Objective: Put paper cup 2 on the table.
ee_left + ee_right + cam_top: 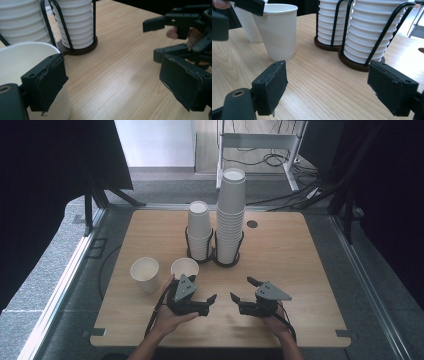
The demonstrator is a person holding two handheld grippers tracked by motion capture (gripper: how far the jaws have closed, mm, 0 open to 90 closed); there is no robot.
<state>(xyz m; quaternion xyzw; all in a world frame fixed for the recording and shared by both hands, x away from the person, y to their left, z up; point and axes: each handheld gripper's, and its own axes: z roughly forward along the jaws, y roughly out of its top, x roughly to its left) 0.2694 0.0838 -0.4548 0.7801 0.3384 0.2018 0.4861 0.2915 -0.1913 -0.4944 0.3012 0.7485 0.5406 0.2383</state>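
Note:
Two loose white paper cups stand on the wooden table (pixel 300 270): one at the left (pixel 144 274), one nearer the middle (pixel 184 268). My left gripper (pixel 210 304) sits just in front of the middle cup, jaws open and pointing right. In the left gripper view that cup (pixel 17 60) stands behind the left pad (pixel 48 82), outside the gap, and bare wood lies between the jaws (pixel 116 82). My right gripper (pixel 241 288) faces the left one, open and holding nothing. In the right gripper view (pixel 324 90) the middle cup (pixel 278 32) stands ahead at the left.
A black wire holder (pixel 214 251) at the table's middle back carries two cup stacks, a shorter one (pixel 199 230) and a taller one (pixel 231 215). A round hole (pixel 252 224) lies right of them. Cables trail from both grippers toward the front edge.

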